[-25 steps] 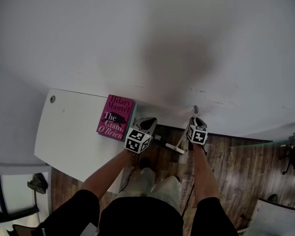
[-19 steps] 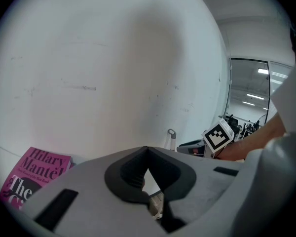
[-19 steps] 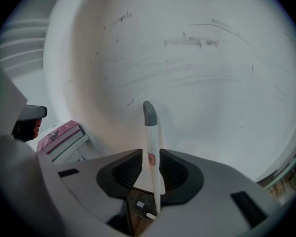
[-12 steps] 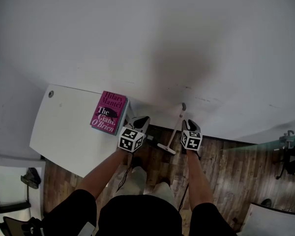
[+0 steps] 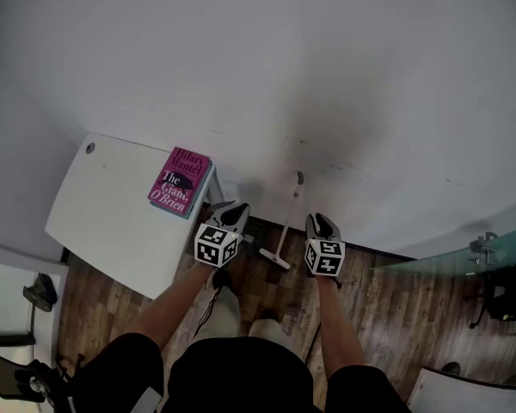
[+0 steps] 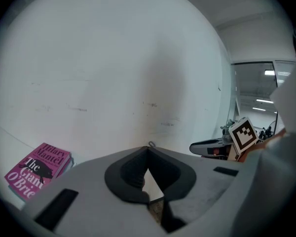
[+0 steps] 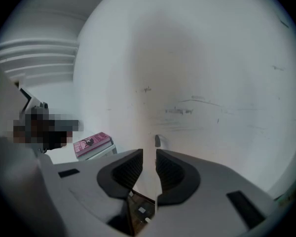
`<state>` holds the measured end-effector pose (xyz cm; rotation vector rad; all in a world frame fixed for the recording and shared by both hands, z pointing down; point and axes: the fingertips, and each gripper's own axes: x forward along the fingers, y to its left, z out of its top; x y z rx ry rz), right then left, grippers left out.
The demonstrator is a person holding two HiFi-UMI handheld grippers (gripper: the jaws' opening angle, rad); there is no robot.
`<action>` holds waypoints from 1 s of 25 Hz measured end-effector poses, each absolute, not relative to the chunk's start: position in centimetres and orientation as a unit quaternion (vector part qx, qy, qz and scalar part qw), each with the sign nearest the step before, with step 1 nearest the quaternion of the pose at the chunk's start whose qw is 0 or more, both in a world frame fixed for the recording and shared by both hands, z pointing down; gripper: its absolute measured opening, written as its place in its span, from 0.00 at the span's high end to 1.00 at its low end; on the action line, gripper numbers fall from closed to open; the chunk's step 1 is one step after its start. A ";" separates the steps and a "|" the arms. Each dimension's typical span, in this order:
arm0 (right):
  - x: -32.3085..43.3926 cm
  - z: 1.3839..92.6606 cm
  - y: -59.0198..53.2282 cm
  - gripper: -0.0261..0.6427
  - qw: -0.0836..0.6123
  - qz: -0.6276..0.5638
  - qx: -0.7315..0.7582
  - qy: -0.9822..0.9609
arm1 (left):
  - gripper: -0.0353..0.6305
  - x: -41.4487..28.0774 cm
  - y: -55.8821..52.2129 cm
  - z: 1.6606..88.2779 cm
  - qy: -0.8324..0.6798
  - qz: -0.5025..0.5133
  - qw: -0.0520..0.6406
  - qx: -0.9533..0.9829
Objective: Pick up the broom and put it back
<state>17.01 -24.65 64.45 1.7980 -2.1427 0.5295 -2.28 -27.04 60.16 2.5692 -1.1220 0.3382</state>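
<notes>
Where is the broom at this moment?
In the head view, the broom leans against the white wall between the left gripper and the right gripper, just right of the white table with the pink book.

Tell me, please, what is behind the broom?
Behind the broom is the white wall. The broom leans on it, with its head on the wooden floor. The narrow strip of wall directly behind the handle and head is covered.
</notes>
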 end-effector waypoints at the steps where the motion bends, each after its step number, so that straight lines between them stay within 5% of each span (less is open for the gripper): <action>1: 17.1 63.8 -24.0 0.82 0.143 0.180 0.621 -0.749 | 0.92 -2.1 -26.3 59.9 -0.395 0.116 0.158 0.897; 25: 17.6 54.1 -11.2 0.93 0.076 0.131 0.565 -0.811 | 0.92 0.5 -12.9 52.9 -0.428 0.069 0.117 0.893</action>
